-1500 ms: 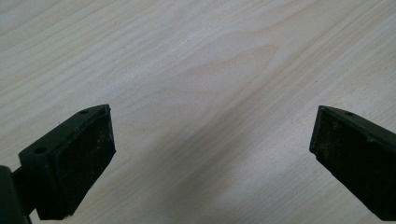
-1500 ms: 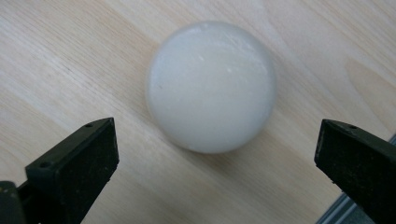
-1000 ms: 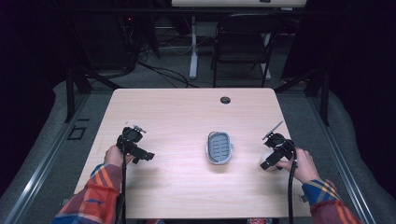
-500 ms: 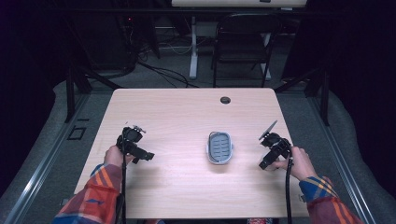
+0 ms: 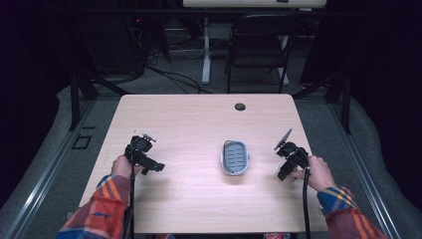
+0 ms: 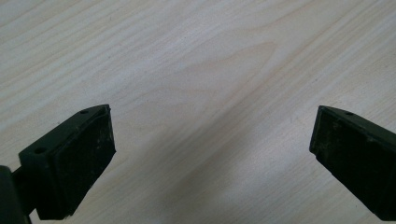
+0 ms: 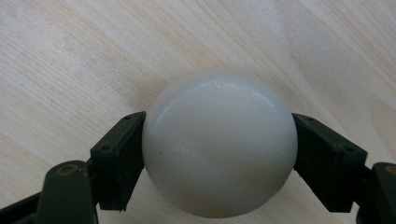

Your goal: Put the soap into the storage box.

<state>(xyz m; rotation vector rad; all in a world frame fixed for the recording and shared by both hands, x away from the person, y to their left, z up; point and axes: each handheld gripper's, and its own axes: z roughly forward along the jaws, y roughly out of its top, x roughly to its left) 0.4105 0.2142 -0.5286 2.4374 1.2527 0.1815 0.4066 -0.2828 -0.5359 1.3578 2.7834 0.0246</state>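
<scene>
Grey tray [image 5: 234, 158], nothing inside.

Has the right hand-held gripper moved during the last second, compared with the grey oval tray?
Yes. The right hand-held gripper has shifted slightly left, toward the grey oval tray, which has stayed in place on the table.

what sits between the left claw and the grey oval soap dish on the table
Nothing: in the high view the light wooden table is bare between the open left claw and the grey oval soap dish. The left gripper view likewise shows plain wood.
</scene>
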